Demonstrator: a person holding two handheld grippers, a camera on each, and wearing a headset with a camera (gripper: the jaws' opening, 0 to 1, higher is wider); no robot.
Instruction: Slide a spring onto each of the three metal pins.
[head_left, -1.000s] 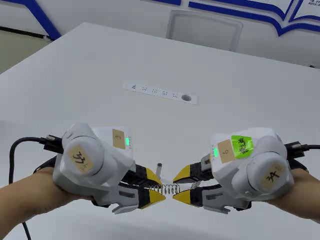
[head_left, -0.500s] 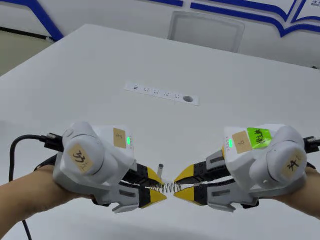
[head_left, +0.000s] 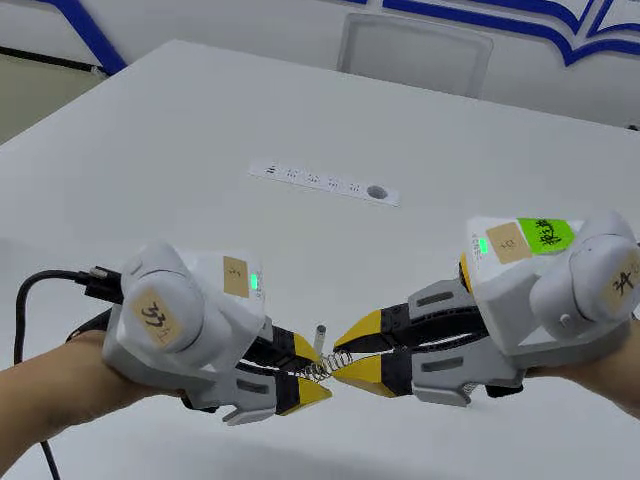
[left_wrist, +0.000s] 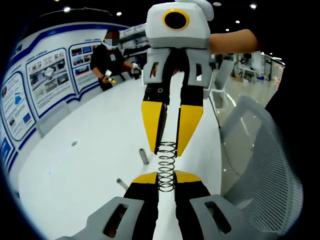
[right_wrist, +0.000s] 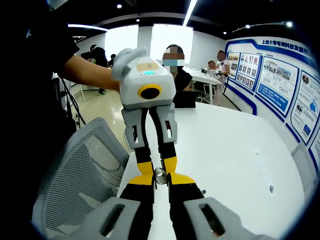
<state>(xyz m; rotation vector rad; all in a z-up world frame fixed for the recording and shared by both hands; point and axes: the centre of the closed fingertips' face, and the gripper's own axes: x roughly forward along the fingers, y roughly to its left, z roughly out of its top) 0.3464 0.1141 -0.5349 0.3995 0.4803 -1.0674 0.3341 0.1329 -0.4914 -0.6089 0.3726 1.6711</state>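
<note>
Spring hangs just above the desk, its long axis running 9 to 3 o'clock in the head view. Left gripper jaws are clamped on one end, and right gripper jaws pinch the other. Upright metal pin stands just beyond at 12 o'clock, apart from the spring and about equally near both grippers.
</note>
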